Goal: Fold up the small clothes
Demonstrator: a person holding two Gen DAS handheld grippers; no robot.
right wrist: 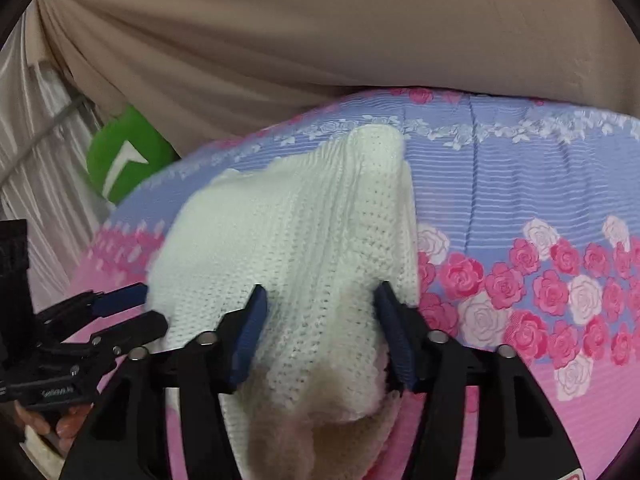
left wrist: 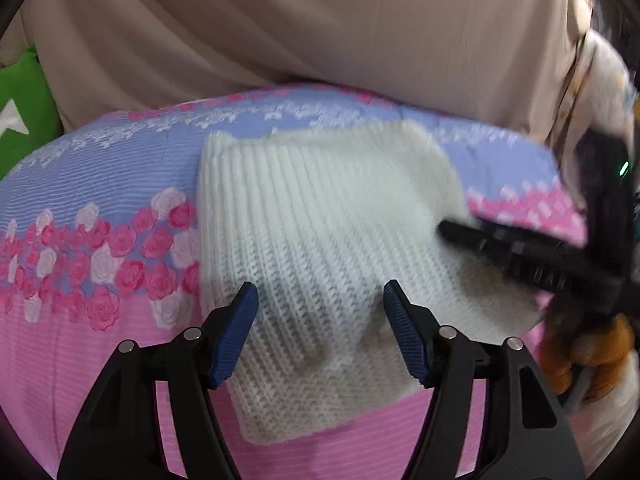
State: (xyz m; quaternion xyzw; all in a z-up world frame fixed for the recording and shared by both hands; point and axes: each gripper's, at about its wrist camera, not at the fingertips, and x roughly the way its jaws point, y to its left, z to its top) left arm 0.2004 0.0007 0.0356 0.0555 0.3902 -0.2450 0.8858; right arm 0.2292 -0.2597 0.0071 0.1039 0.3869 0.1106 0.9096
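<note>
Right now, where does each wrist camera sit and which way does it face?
Left wrist: on the left gripper, looking forward and down along its blue pads at the white knit on the floral bedspread; the right gripper shows at the picture's right.
Right wrist: on the right gripper, facing down at the white knit between its pads; the left gripper shows at lower left.
Shared: white knit, floral bedspread, beige drape.
</note>
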